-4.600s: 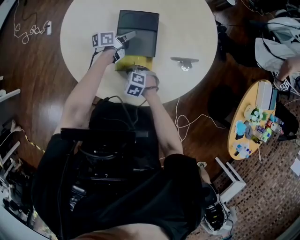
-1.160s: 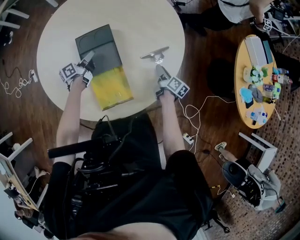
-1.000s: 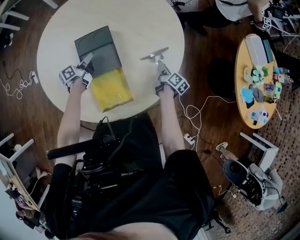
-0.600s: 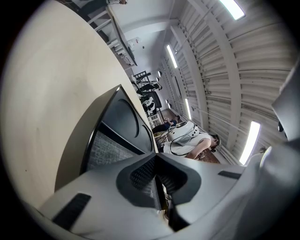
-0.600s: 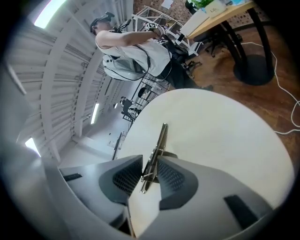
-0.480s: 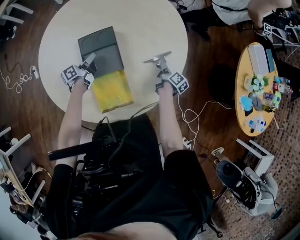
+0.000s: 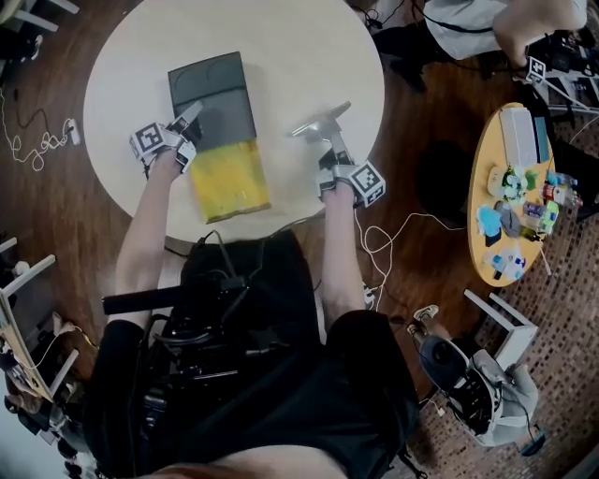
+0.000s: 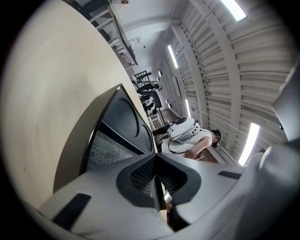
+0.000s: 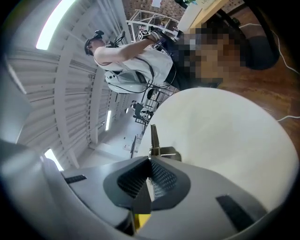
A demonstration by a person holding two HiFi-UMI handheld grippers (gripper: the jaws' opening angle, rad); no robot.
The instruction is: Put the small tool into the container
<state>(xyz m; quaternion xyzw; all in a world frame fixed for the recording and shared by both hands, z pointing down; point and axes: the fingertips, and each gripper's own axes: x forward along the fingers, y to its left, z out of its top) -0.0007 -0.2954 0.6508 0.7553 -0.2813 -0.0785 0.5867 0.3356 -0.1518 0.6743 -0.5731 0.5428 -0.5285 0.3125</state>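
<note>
On the round table [image 7: 309, 47] lies the container, its dark lid [image 7: 213, 94] swung open behind the yellow tray [image 7: 229, 178]. My left gripper [image 7: 193, 114] is shut on the lid's edge; the left gripper view shows the lid [image 8: 117, 126] running away from the closed left gripper [image 8: 157, 161]. The small metal tool [image 7: 318, 120] sits to the right of the container. My right gripper [image 7: 329, 142] has just been closing, and the tool is between its jaws. In the right gripper view the tool [image 9: 153, 138] sticks out past the right gripper [image 9: 150, 166], tilted above the table [image 9: 225, 131].
An oval side table [image 7: 501, 248] with several small toys stands on the floor to the right. A person in white [image 7: 505, 23] is at the top right. Cables [image 7: 374, 243] trail on the wooden floor near the table's edge.
My right gripper reached the metal tool, closed on it and raised it a little off the table. The left gripper stayed on the lid.
</note>
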